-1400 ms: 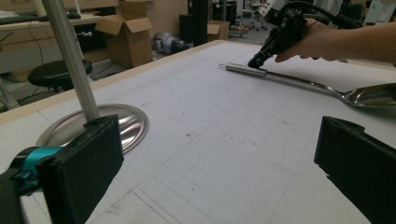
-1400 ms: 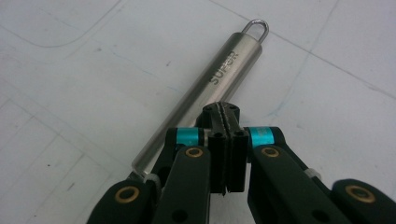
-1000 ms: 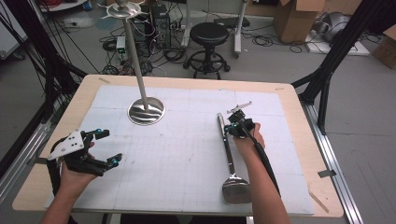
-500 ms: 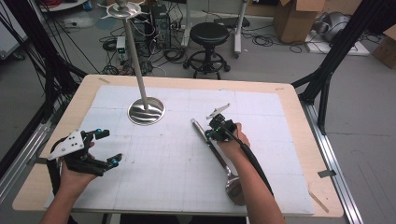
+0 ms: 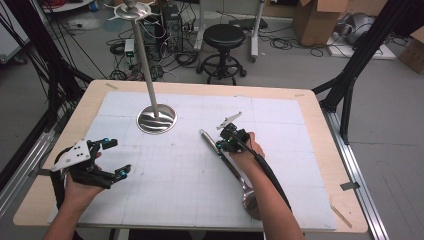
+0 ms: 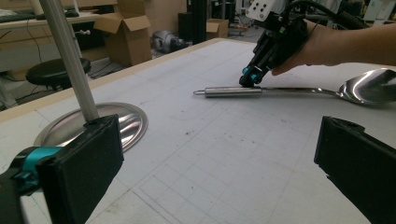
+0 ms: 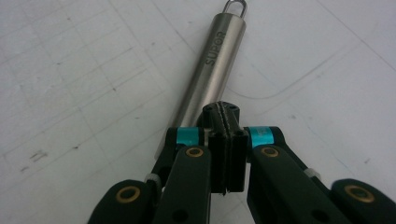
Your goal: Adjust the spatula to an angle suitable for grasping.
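Observation:
A long steel spoon point(image 5: 206, 137) lies on the white gridded mat, handle toward the far left and bowl point(image 5: 248, 199) near the front edge beside the person's right forearm. My right gripper point(image 5: 220, 145) is shut, with its closed tips pressed against the side of the handle point(image 7: 215, 65) and nothing between the jaws. In the right gripper view the jaws of my right gripper point(image 7: 224, 111) meet flat together. My left gripper point(image 5: 117, 157) hovers open at the front left, well apart from the spoon. From the left gripper view, the spoon point(image 6: 233, 91) lies beyond the wide-open left gripper point(image 6: 217, 170).
A metal stand with a round base point(image 5: 156, 119) and a tall pole point(image 5: 144, 60) rises at the back left of the mat point(image 5: 280, 125). The wooden table edge point(image 5: 320, 125) borders the mat. A stool point(image 5: 223, 37) and boxes sit on the floor beyond.
My right gripper has swept leftward, and the spoon's handle has swung left with it while the bowl stayed near the front. The left gripper has held still.

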Demonstrator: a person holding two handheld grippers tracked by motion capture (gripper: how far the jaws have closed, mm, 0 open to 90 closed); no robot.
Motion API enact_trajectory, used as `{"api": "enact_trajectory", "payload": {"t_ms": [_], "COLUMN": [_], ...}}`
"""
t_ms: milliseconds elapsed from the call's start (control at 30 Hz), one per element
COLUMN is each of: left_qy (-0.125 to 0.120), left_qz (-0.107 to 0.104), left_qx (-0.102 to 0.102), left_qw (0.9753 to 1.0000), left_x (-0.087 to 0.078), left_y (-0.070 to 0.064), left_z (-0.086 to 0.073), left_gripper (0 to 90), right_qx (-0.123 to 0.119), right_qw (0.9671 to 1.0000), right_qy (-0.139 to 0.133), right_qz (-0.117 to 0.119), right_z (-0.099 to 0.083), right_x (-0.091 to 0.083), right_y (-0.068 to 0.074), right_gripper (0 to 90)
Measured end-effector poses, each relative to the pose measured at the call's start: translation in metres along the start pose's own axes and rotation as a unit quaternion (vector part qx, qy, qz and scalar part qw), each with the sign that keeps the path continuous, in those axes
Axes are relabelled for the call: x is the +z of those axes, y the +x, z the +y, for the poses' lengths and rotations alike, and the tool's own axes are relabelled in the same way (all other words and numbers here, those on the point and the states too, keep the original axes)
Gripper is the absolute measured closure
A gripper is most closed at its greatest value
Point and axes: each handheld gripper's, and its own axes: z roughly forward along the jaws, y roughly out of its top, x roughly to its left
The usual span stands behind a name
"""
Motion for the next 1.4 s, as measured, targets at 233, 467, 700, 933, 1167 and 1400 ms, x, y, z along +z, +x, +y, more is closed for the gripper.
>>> {"api": "enact_trajectory", "payload": {"t_ms": [233,467,700,933,1167,1400], "left_qy": [0.002,0.002,-0.003,-0.002,-0.004,0.001], "left_qz": [0.001,0.001,0.002,0.002,-0.001,-0.005], "left_qx": [0.001,0.000,-0.002,-0.001,-0.003,-0.004], "left_qw": [1.0000,1.0000,1.0000,1.0000,1.0000,1.0000], "left_x": [0.000,-0.001,-0.003,-0.002,-0.003,-0.003], "left_y": [0.000,0.000,0.001,0.001,0.001,0.001], "left_z": [0.000,0.000,0.000,0.000,0.000,-0.003], "left_gripper": [1.7,1.7,1.7,1.7,1.7,1.7], "right_qx": [-0.030,-0.014,0.010,0.020,0.055,0.078], "right_qw": [0.9994,0.9994,0.9942,0.9862,0.9759,0.9637], "right_qy": [0.000,-0.031,-0.104,-0.161,-0.210,-0.255], "right_qz": [0.018,0.011,0.026,0.032,0.023,0.005], "right_z": [0.007,0.006,0.000,-0.020,-0.050,-0.080], "right_x": [0.001,-0.015,-0.055,-0.086,-0.109,-0.126], "right_y": [0.013,0.007,-0.001,-0.002,-0.003,0.002], "right_gripper": [90.0,89.7,80.7,67.0,47.8,33.3]}}
